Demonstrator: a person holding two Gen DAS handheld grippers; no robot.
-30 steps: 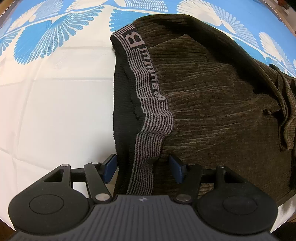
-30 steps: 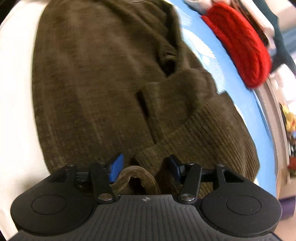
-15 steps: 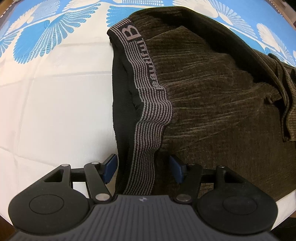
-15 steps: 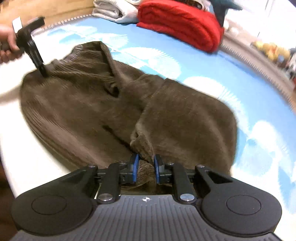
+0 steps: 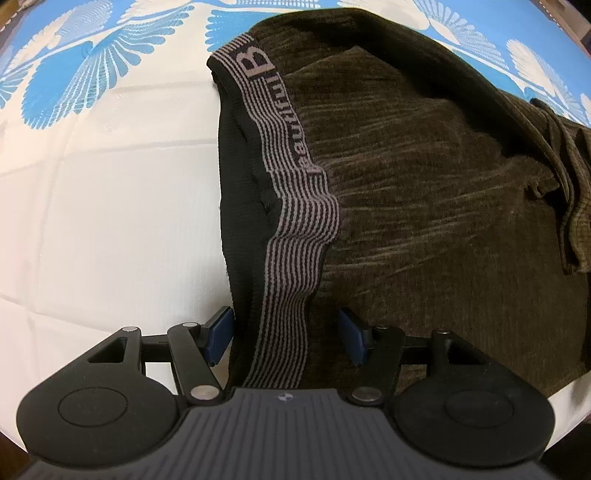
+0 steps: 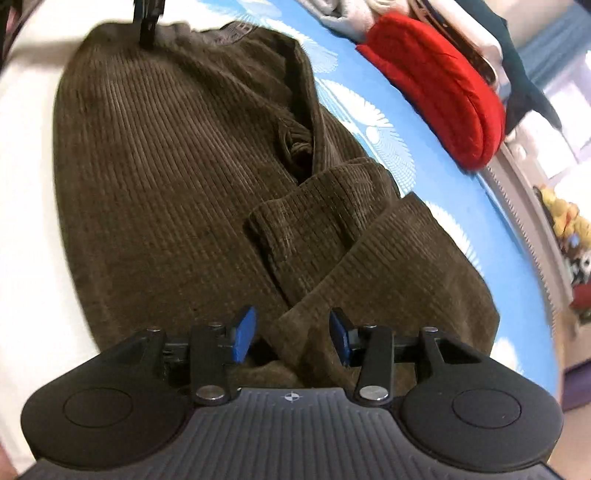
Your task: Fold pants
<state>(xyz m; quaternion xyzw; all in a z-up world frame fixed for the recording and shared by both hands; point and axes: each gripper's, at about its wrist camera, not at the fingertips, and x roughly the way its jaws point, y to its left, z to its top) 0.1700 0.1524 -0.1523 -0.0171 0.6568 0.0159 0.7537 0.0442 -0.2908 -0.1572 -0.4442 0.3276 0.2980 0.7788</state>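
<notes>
Dark brown corduroy pants [image 5: 424,177] lie bunched on the bed, with a grey-and-black striped waistband [image 5: 291,236] running toward me in the left wrist view. My left gripper [image 5: 284,330] is open, its blue pads on either side of the waistband. In the right wrist view the pants [image 6: 166,177] spread out with a folded leg end [image 6: 332,236] on top. My right gripper [image 6: 291,332] is open over that leg end. The left gripper [image 6: 147,22] shows far off at the waistband.
The bed cover [image 5: 103,184] is white with blue fan patterns [image 5: 92,70]. A red folded blanket [image 6: 443,88] and other stacked clothes [image 6: 354,14] lie at the far right. The bed's right edge [image 6: 532,280] drops toward the floor.
My right gripper was shut on a pinch of the leg fabric half a second ago and is now open, with the fabric lying down. The left gripper has stayed open at the waistband.
</notes>
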